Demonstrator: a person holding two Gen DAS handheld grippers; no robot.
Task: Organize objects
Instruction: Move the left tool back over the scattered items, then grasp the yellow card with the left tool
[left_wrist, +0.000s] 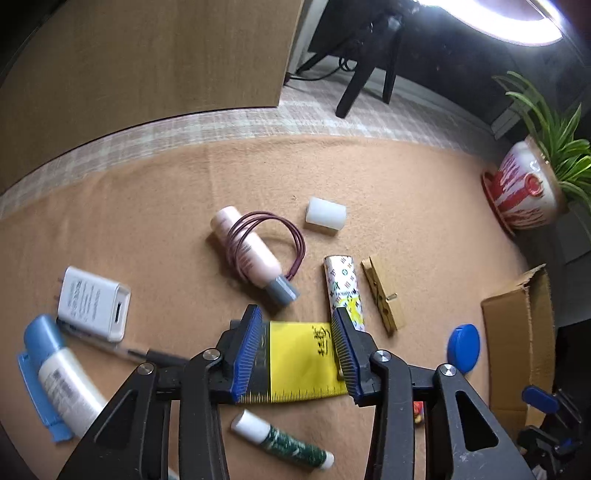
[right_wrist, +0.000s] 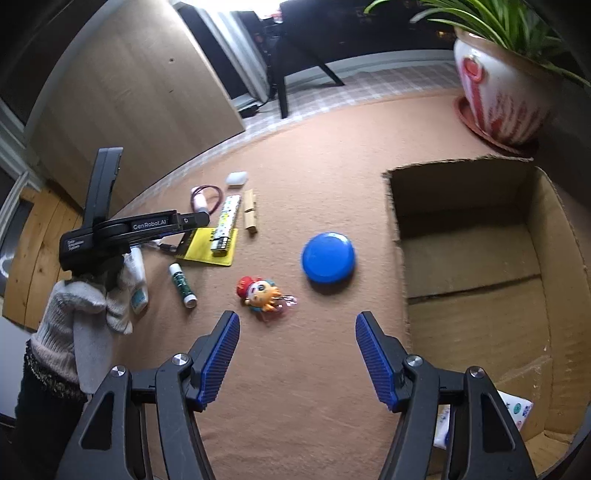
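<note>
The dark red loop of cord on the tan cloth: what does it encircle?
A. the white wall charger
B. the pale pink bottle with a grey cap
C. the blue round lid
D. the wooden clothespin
B: the dark red loop of cord wraps around the pale pink bottle with a grey cap.

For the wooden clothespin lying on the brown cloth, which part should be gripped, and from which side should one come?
Grip the wooden clothespin across its narrow width, near the middle by the metal spring, coming straight down from above. It lies flat, long and thin, so its two long sides are free. The patterned tube lies close beside it, so keep one finger in that small gap.
</note>
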